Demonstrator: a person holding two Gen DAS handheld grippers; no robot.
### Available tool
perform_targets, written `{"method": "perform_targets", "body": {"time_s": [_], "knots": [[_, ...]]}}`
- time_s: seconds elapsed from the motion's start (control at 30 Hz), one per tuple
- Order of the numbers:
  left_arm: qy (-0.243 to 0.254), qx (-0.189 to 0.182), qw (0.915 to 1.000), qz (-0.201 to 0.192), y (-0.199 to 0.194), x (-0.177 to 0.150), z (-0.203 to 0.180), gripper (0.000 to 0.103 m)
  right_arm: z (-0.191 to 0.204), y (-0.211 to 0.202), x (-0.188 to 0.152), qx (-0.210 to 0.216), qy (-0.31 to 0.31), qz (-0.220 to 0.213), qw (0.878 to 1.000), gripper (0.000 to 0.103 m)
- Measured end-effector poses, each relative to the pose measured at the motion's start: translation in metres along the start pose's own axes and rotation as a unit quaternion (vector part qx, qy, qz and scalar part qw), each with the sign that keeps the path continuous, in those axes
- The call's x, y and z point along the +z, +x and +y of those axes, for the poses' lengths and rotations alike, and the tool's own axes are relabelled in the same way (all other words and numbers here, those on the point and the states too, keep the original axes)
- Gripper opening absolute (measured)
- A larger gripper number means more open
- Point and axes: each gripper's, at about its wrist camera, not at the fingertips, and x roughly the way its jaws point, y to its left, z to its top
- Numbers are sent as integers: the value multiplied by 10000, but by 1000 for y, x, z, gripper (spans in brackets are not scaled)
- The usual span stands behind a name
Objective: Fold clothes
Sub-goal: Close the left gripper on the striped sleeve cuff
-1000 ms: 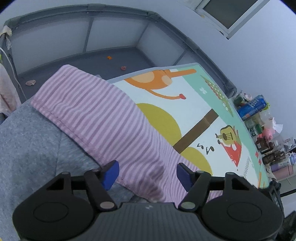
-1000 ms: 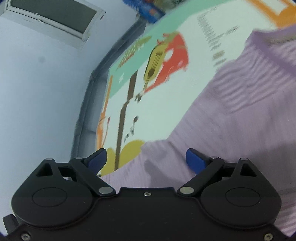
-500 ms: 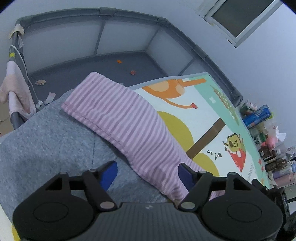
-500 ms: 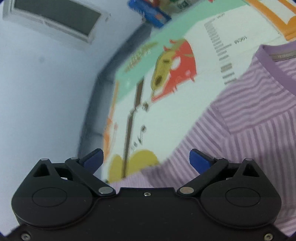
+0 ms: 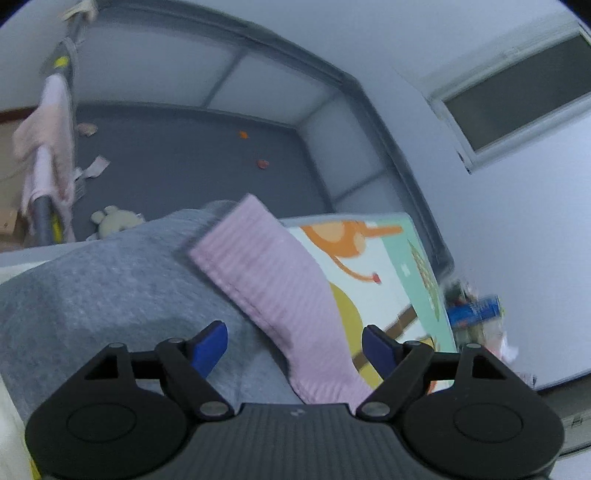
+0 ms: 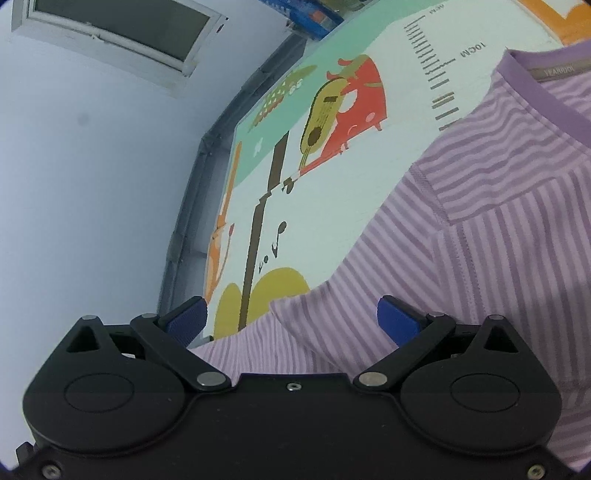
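A purple-and-white striped T-shirt [image 6: 480, 236] lies on a cartoon play mat [image 6: 332, 177], collar at the upper right. In the left wrist view its hem end [image 5: 273, 284] lies over a grey garment [image 5: 103, 291]. My left gripper [image 5: 294, 341] is open and empty above the shirt's hem and the grey garment. My right gripper [image 6: 291, 319] is open and empty above the shirt's edge, near a sleeve.
A grey padded playpen wall [image 5: 332, 110] encloses a dark floor with small scraps and a plush toy [image 5: 110, 221]. A pink cloth [image 5: 48, 147] hangs on the rail at left. Bottles and boxes [image 5: 476, 314] crowd the mat's far right edge. A window [image 6: 118, 33] is in the wall.
The left gripper has risen and pulled back, so the shirt's hem looks smaller and farther away. The right gripper has shifted, bringing the shirt's collar into view. Both stayed open.
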Motion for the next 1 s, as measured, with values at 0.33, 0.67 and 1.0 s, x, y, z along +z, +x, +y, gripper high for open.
{"method": "perform_targets", "body": {"time_s": [0.33,0.67,1.0], "knots": [[-908,-233,9954,-194,12,18,27,80,0,1,-2,-2,-96,31,9999,99],[-1195,-181,9924,-246,22,18,40,74,0,4,-3,-33,-162,-27,9999,99],[-1372,-104,9899,-347,31,18,49,48,0,6,-3,-37,-184,-79,9998,100]]}}
